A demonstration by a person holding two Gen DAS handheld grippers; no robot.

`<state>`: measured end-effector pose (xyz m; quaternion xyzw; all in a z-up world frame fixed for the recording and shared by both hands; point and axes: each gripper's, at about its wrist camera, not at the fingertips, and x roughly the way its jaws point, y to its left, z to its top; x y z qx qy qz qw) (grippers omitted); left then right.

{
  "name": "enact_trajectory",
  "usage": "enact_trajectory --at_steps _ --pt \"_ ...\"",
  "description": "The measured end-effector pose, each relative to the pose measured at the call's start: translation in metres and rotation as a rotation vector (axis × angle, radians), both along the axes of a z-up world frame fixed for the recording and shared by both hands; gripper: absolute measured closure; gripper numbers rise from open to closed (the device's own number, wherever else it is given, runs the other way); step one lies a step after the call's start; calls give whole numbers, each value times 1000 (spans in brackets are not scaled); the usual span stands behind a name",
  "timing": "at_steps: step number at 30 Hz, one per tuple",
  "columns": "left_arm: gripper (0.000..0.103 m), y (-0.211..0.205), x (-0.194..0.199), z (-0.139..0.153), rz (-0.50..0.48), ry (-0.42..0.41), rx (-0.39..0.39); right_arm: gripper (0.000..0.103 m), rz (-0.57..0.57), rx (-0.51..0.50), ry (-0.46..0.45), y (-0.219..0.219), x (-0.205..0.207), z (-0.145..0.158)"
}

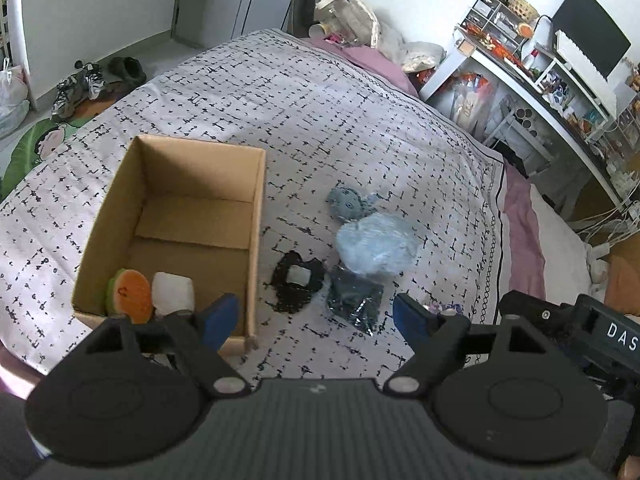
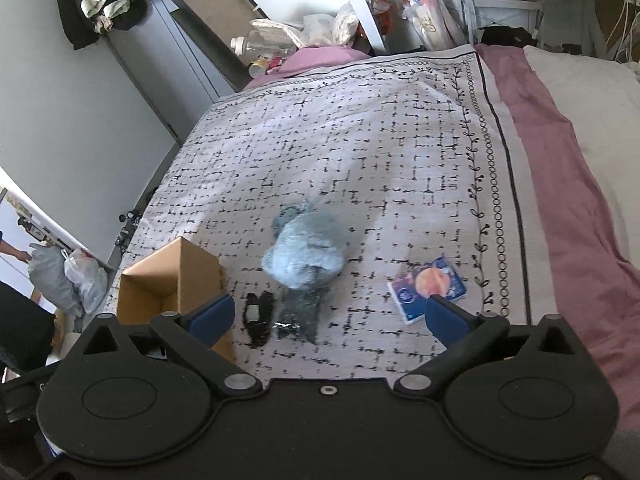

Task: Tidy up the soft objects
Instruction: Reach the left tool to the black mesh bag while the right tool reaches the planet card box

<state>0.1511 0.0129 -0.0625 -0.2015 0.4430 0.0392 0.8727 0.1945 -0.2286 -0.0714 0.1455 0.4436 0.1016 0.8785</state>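
Note:
An open cardboard box [image 1: 256,208] sits on the patterned bedspread; it also shows in the right wrist view [image 2: 192,276]. Inside lie an orange-and-green sponge [image 1: 130,290] and a white soft block [image 1: 173,294]. Right of the box lie a black scrunchie-like piece [image 1: 297,286], a dark wrapped packet [image 1: 354,302], a pale blue fluffy bundle [image 1: 376,246] and a grey-blue plush [image 1: 347,200]. A blue printed packet [image 2: 430,286] lies further right. My left gripper [image 1: 316,318] is open and empty above the bed by the box. My right gripper [image 2: 328,316] is open and empty, short of the bundle [image 2: 306,252].
The bedspread [image 1: 320,120] covers a bed with a mauve sheet [image 2: 560,160] at the right edge. A cluttered white desk [image 1: 540,80] stands beyond the bed. Shoes [image 1: 92,80] and bags lie on the floor at the left.

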Motion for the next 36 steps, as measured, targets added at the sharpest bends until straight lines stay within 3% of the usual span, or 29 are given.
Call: enact_trajectory --at_steps 16,36 --pt "20 -47 27 -16 12 39 34 0 1 22 113 -39 36 -31" --pt "20 -74 82 -87 -2 160 43 0 8 -50 299 -43 98 -109"
